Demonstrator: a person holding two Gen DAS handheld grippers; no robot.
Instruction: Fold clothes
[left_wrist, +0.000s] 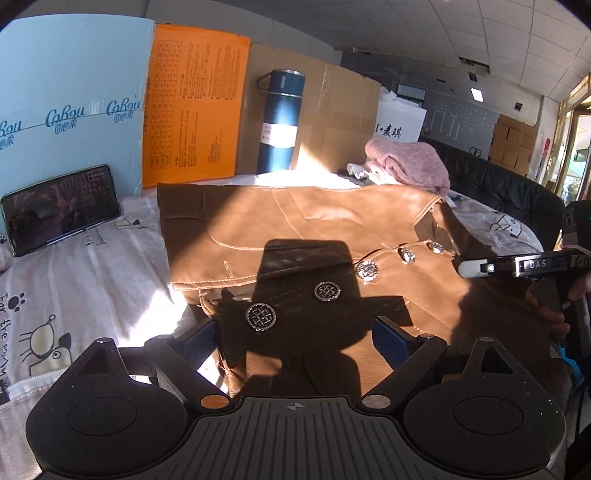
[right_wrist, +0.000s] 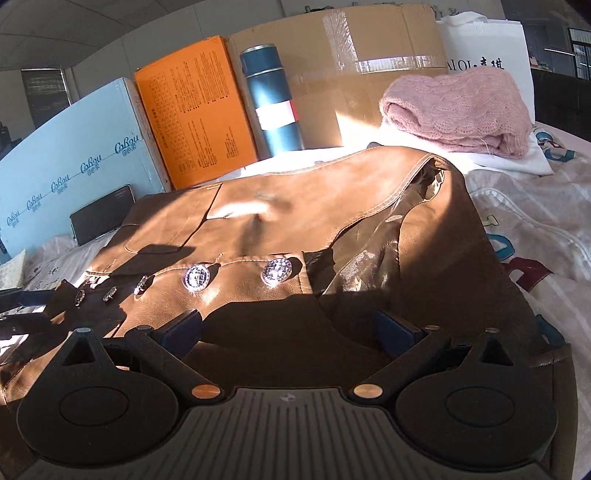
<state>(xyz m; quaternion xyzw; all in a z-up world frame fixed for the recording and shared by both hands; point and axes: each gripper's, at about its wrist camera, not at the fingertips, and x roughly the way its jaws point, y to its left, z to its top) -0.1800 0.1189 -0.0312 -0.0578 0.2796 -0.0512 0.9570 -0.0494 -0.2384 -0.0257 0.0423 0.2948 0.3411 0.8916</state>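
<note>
A brown leather jacket (left_wrist: 303, 229) with a row of round metal buttons (left_wrist: 260, 316) lies flat on the white printed sheet (left_wrist: 74, 280). My left gripper (left_wrist: 295, 332) is open, its blue fingers (left_wrist: 388, 336) just above the jacket's near edge. The jacket also shows in the right wrist view (right_wrist: 295, 206), collar opening to the right. My right gripper (right_wrist: 291, 325) is open, low over the near hem. The right gripper's body shows at the right edge of the left wrist view (left_wrist: 517, 264).
A folded pink knit sweater (right_wrist: 458, 107) lies on white cloth behind the jacket. A dark blue flask (left_wrist: 280, 122), an orange box (left_wrist: 192, 107), a light blue box (left_wrist: 70, 110) and cardboard (right_wrist: 351, 66) line the back. A phone (left_wrist: 61, 208) leans at the left.
</note>
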